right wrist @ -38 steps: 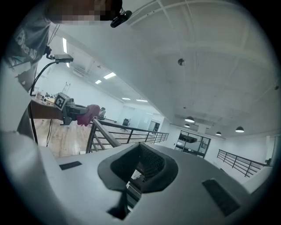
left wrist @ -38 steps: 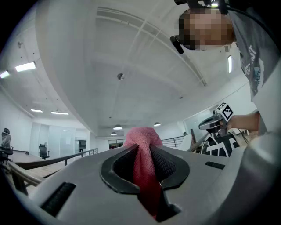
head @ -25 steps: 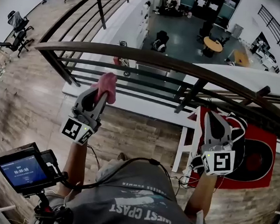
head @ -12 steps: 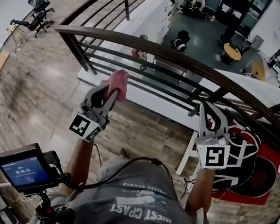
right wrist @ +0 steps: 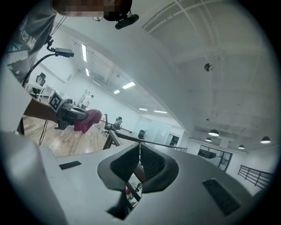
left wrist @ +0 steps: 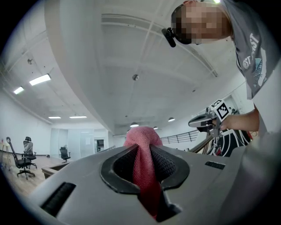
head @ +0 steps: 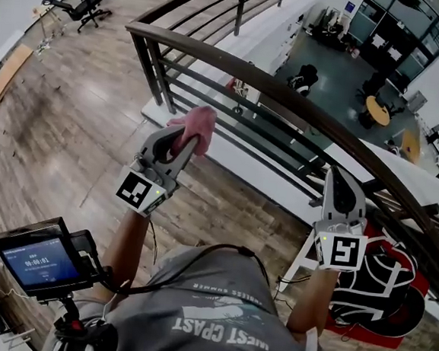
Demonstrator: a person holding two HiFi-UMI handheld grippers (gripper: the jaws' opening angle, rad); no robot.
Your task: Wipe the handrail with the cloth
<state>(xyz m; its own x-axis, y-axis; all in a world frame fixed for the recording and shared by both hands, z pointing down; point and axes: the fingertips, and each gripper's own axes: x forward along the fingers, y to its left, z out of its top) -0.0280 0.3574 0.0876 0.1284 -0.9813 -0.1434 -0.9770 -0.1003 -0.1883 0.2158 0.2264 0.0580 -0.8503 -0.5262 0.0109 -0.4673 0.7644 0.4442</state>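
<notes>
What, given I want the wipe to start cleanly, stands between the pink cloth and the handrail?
Nothing visible does. The cloth, clamped in the left gripper, is held short of the handrail with only open air between them. The right gripper, shut and empty, is off to the side.

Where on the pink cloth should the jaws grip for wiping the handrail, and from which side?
Probably at the gathered end of the cloth, coming in along its length, as the left gripper does: jaws shut on the narrow bunched part, leaving a wad past the tips to press on the handrail.
</notes>
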